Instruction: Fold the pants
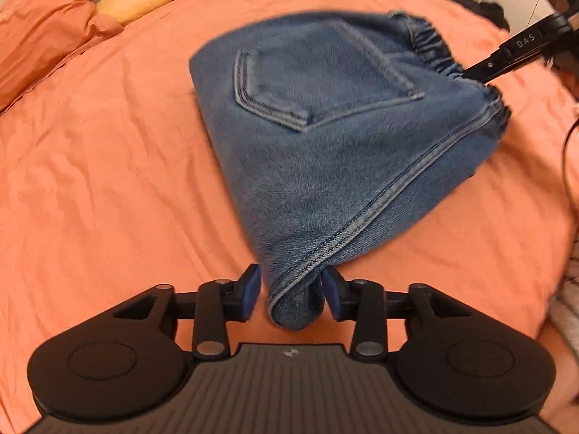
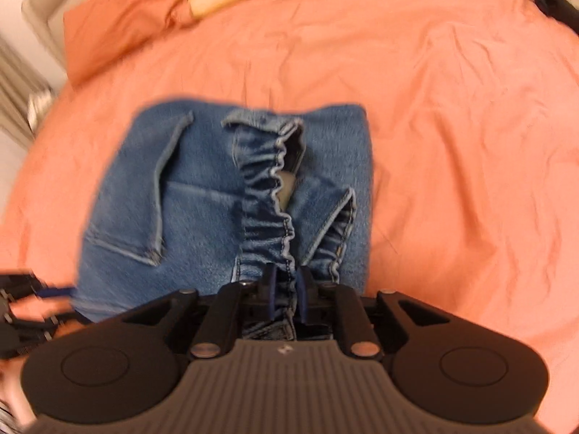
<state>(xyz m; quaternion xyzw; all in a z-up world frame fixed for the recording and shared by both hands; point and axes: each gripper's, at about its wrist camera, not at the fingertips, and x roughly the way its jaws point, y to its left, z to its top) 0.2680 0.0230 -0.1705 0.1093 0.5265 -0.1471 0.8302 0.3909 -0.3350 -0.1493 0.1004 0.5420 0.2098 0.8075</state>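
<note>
Left wrist view: your left gripper point(image 1: 291, 293) has a bunched corner of the pants point(image 1: 325, 126) between its fingers; the right pad touches the denim, the left pad point(image 1: 250, 291) stands slightly off it, so you cannot tell whether the grip is firm.
Right wrist view: your right gripper point(image 2: 286, 291) has its fingers pressed together on the gathered elastic waistband point(image 2: 277, 195) of the pants point(image 2: 202, 199).
Pants: blue denim, folded into a compact bundle, lying on the orange bedspread point(image 1: 90, 181) with the back pocket point(image 1: 318, 83) facing up.
Right gripper seen from the left: it point(image 1: 481, 74) meets the bundle at its waistband edge, the side away from your left gripper.
Beyond the pants: orange pillows point(image 1: 39, 25) and a yellow cushion point(image 1: 134, 0) lie at the bed's head end.
Sharpness: both views are somewhat blurred.
</note>
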